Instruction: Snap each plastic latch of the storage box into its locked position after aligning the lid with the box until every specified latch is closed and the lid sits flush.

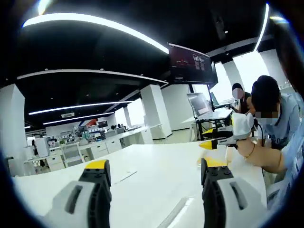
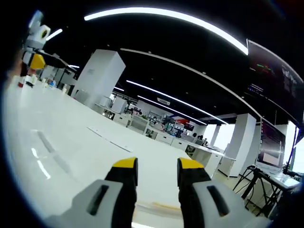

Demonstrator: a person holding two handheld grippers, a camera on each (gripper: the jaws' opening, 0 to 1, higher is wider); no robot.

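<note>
In the left gripper view, my left gripper [image 1: 156,167] hovers low over a white table [image 1: 156,190]. Its yellow-tipped jaws stand wide apart with nothing between them. At the right of that view a hand holds my right gripper [image 1: 216,140], its yellow tips pointing left. In the right gripper view, my right gripper [image 2: 158,166] is open with a narrower gap, and only bare white tabletop [image 2: 71,142] lies ahead of it. My left gripper [image 2: 37,45] appears small at the upper left edge of that view.
A person in a blue shirt [image 1: 280,123] is close on the right, with another person behind. A desk with a screen [image 1: 202,105] stands beyond the table, and a dark display [image 1: 192,64] hangs overhead. White pillars [image 2: 97,78] and office desks [image 1: 114,140] lie farther off.
</note>
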